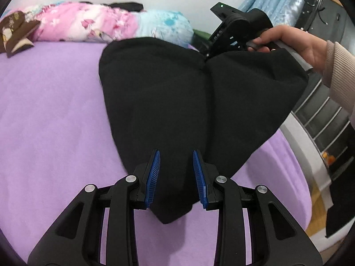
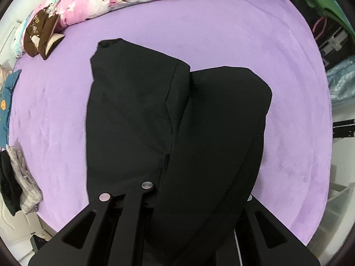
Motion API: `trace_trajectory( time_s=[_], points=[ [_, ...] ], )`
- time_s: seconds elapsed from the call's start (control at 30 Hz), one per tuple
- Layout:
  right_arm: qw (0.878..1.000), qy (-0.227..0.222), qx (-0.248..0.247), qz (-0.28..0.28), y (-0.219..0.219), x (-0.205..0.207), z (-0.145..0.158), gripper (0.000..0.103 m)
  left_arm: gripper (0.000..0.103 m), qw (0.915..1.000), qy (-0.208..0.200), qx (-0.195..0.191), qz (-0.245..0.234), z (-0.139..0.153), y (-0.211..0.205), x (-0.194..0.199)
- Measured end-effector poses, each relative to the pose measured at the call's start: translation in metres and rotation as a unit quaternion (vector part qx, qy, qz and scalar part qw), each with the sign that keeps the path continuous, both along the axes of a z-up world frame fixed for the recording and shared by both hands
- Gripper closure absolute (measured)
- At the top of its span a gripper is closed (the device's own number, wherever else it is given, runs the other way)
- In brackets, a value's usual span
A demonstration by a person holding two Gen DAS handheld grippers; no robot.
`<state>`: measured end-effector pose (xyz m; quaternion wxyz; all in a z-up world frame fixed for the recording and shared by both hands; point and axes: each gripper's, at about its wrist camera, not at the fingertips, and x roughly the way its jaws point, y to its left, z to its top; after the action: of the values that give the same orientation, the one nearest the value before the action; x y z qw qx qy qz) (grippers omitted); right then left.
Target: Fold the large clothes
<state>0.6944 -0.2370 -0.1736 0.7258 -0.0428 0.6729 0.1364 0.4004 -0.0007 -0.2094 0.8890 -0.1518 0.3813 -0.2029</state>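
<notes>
Black garment (image 1: pixel 159 102) lay on the purple bed sheet (image 1: pixel 48 115), partly folded lengthwise. Its long axis ran from the floral bedding (image 1: pixel 88 25) at the far side of the bed back toward the person. One panel lay flat on the sheet. The other panel was raised off it, hanging from the right gripper (image 1: pixel 230 35).

Right gripper: pointed downward, jaws nearly closed. In its own view black cloth draped over the jaws and hid the pads, and the lifted panel (image 2: pixel 217 137) hung from them, so I judged it pinched an edge of the garment. The person's hand (image 1: pixel 286 42) held it at the garment's end nearer the floral bedding.

Left gripper (image 1: pixel 176 177): at the opposite, near end of the garment. Jaws stood partly apart, with the garment's narrow corner (image 1: pixel 170 204) lying between the blue pads (image 1: pixel 153 177). The pads flanked the cloth closely; I could not tell whether they touched it, and judged them not yet clamped.

Key relation: the two grippers sat at opposite ends of the garment's long axis. The left one already straddled the near corner, so it was nearer to securing that end.

Judgement: the next move called for the left jaws to close on that corner, then both ends carried over together onto the flat panel.
</notes>
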Motion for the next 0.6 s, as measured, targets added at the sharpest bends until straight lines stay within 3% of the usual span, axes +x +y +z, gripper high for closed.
trace_trajectory(
  time_s=[0.23, 0.4, 0.47, 0.6],
  points=[
    [1.000, -0.011, 0.011, -0.001, -0.030, 0.004, -0.023, 0.092, 0.071, 0.9993, 0.012, 0.006, -0.034, -0.018, -0.024, 0.005],
    [0.999, -0.032, -0.007, -0.014, -0.050, 0.003, -0.039, 0.064, 0.071, 0.9982, 0.014, 0.034, -0.047, -0.027, -0.041, 0.007],
    [0.999, -0.048, -0.012, -0.017, -0.058, 0.000, -0.037, 0.054, 0.071, 0.9983, 0.018, 0.028, -0.049, -0.029, -0.042, 0.008],
    [0.996, -0.075, -0.027, -0.037, -0.072, -0.006, -0.025, 0.041, 0.071, 0.9983, 0.025, 0.021, -0.048, -0.032, -0.042, 0.013]
  ],
)
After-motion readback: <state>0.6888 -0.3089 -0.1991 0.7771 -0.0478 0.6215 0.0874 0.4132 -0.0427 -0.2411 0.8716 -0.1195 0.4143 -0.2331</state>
